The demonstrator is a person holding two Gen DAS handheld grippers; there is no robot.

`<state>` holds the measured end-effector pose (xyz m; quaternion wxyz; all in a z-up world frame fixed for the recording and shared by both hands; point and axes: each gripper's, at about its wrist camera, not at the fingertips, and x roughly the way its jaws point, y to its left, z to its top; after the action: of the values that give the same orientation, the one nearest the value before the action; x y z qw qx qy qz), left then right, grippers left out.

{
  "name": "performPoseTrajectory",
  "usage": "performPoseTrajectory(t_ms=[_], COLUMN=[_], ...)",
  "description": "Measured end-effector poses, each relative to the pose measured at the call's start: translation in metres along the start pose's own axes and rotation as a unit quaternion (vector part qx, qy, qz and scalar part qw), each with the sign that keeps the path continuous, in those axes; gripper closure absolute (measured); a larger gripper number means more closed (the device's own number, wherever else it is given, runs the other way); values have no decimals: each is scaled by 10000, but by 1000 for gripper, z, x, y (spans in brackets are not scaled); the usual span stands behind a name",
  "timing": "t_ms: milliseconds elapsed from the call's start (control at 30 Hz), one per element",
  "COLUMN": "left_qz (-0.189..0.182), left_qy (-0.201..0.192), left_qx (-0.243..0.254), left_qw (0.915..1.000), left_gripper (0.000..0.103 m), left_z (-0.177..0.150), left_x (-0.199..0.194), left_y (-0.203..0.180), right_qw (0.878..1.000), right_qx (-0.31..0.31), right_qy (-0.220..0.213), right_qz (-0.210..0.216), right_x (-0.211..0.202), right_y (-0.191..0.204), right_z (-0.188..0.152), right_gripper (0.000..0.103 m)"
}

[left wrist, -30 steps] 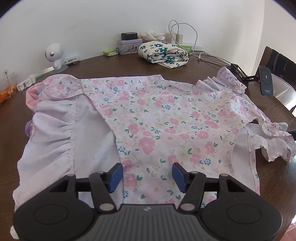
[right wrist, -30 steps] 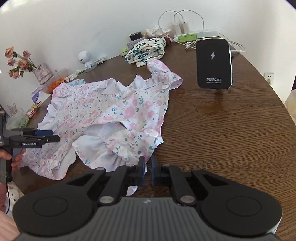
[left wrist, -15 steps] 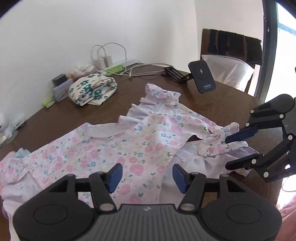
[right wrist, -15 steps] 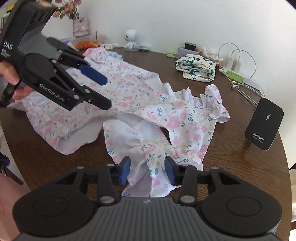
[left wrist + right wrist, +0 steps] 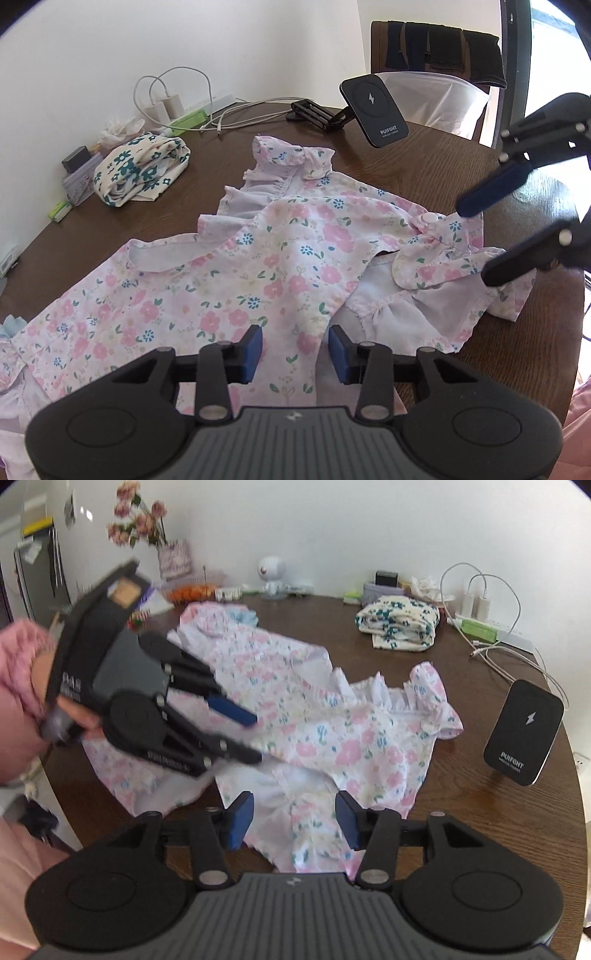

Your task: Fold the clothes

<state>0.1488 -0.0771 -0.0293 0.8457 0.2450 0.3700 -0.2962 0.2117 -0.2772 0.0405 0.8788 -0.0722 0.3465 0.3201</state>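
Loosely rumpled thin floral garment (image 5: 288, 266) on dark wood table (image 5: 436, 173), both tools (image 5: 295, 349) (image 5: 293, 819) parted, empty.

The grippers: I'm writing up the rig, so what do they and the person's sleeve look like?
Both are matte black plastic. The left gripper and right gripper each have two linkage fingers with silver pivot pins, blue pads, round side discs and a ribbed grey centre. White lettering marks the left one's body. The sleeve is fuzzy pink knit.
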Motion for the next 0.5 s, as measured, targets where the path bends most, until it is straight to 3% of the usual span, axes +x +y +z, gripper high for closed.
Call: performPoseTrajectory(t_ms=[67,167,233,300,333,367,400,433,500], left_qz=[-57,-120,-100,-129,-206,-299,-400,-437,-364], left_qy=[-25,-67,-80,-79,-76,-86,-158,-306,-457], left_qx=[69,178,269,235,200,147,36,-109,-400], left_qw=[10000,9997,9996,9996,9996,9994,9991,9985,9975], left_gripper=[77,93,93,93,91,81,72,51,39], left_z=[-1,-2,-3,-5,-6,-8,-8,-8,-4], left_x=[-2,-3,-4,-5,-8,-11,-17,-25,-30], left_y=[-3,-8,-11,-11,-9,-8,-3,4,20], right_qw=[9997,9992,9987,9979,9973,9963,9949,9939,9931], right_qx=[81,113,149,279,447,619,790,935,1037], right_qy=[-246,-226,-126,48,158,268,378,385,358], right_qz=[-46,-320,-476,-585,-559,-529,-499,-449,-404], right_x=[0,24,48,72,82,92,101,105,106], right_y=[-5,-10,-17,-25,-30,-36,-42,-47,-50], right_z=[15,32,43,51,52,54,56,53,42], right_gripper=[49,45,45,60,67,74,74,74,74])
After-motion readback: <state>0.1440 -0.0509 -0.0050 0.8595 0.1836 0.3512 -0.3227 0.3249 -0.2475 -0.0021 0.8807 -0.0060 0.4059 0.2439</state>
